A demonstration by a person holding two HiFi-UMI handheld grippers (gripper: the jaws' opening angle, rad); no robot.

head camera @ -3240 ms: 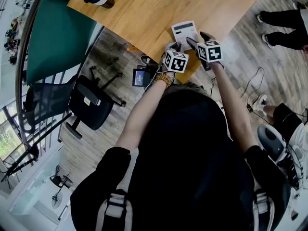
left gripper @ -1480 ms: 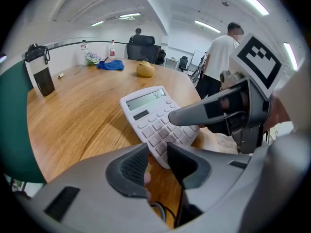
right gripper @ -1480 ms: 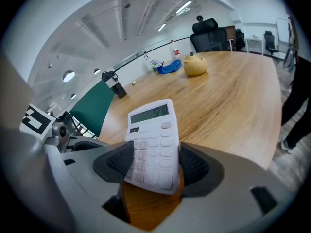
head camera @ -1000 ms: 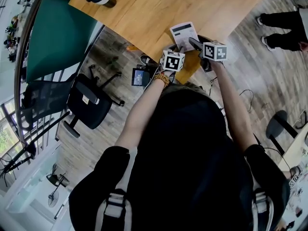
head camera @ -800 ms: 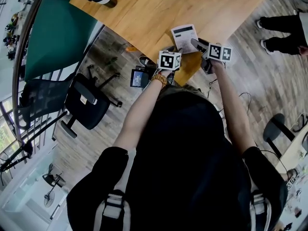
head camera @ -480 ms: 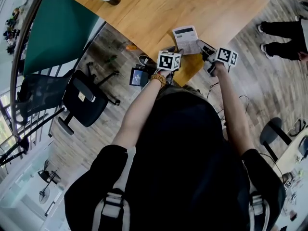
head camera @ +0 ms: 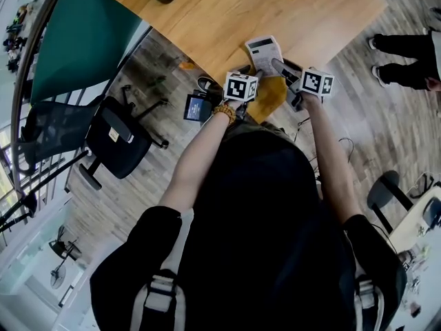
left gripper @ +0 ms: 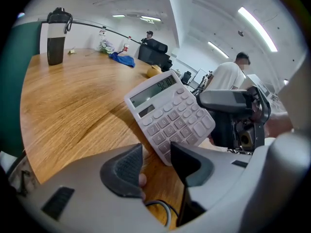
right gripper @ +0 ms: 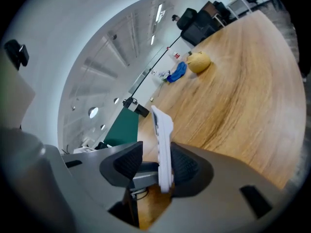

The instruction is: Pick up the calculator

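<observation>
Over the near edge of the wooden table (head camera: 207,19), the calculator (left gripper: 170,113) sits tilted between the jaws of my right gripper (right gripper: 156,155). It leans on one pad and stands apart from the other, as these jaws have just opened. My left gripper (left gripper: 156,152) has also just been opening and grasps nothing.

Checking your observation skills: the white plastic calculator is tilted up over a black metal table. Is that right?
No. The table is light brown wood, not black metal, as the left gripper view shows. The white plastic calculator is tilted up over it.
</observation>
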